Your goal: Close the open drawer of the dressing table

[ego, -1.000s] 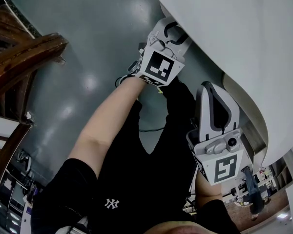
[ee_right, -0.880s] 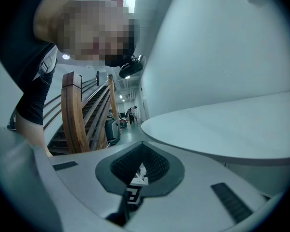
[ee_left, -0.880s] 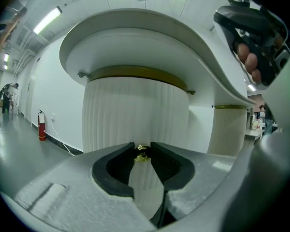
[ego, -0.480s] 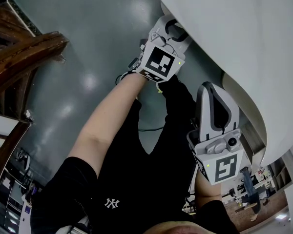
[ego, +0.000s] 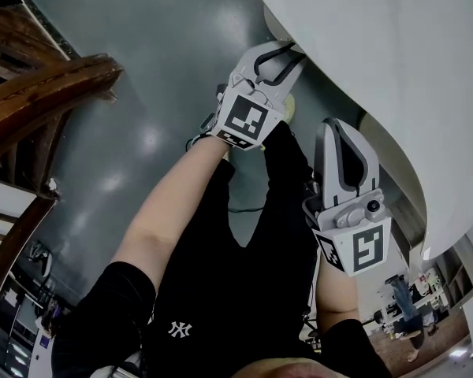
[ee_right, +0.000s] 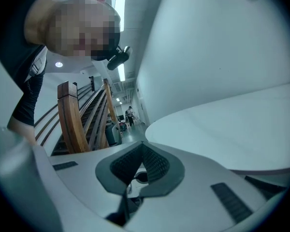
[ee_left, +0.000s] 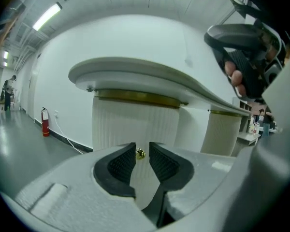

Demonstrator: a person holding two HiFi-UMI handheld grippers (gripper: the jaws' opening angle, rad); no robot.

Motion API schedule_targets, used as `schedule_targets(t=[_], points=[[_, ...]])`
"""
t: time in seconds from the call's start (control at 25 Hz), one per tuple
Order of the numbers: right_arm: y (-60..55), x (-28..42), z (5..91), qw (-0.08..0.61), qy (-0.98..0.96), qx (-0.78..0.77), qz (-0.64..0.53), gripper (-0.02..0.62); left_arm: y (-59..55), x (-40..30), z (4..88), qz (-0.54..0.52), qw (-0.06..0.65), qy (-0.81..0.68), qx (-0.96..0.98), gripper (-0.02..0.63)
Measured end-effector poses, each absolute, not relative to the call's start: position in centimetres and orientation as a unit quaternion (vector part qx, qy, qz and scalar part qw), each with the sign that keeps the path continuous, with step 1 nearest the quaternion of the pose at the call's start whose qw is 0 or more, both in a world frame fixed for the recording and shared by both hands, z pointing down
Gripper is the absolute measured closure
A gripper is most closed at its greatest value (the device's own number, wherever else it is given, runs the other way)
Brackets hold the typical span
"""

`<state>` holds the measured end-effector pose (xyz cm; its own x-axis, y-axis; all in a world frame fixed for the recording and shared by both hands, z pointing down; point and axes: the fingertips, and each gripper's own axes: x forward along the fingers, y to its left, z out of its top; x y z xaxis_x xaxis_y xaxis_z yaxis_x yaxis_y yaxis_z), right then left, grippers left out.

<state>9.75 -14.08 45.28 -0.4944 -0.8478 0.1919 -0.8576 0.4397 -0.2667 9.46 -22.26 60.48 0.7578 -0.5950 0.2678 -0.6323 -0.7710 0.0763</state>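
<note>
The white dressing table (ego: 394, 53) curves over the upper right of the head view. In the left gripper view its ribbed white front (ee_left: 130, 124) sits under a gold trim and carries a small gold knob (ee_left: 140, 153). My left gripper (ego: 281, 56) reaches to the table's edge, its jaws apart and closing. The knob shows in the gap at the left gripper's tips (ee_left: 142, 148), and the pads do not press on it. My right gripper (ego: 343, 128) hangs beside the table with its tips (ee_right: 142, 146) together and nothing in them.
A brown wooden railing (ego: 39, 93) stands to the left over the grey floor (ego: 158, 46). The same railing (ee_right: 72, 120) shows in the right gripper view. A red fire extinguisher (ee_left: 45, 122) stands by the far wall. A second ribbed table section (ee_left: 222, 132) is at the right.
My left gripper has shifted a little along the table's edge and now shows its jaws more side-on. The right gripper has barely moved.
</note>
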Motion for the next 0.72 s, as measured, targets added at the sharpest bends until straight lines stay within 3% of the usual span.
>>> schedule_targets(t=[0.28,0.72], points=[[-14.2,8.8,42.1,0.019,-0.839,0.515,0.174,0.580,-19.3,6.3,53.6,0.115,0.100,-0.327,0.933,0.572],[-13.8,7.0,33.7,0.018,-0.841,0.524,0.138,0.580,-17.1,2.6,38.9,0.085,0.084,-0.334,0.935,0.588]])
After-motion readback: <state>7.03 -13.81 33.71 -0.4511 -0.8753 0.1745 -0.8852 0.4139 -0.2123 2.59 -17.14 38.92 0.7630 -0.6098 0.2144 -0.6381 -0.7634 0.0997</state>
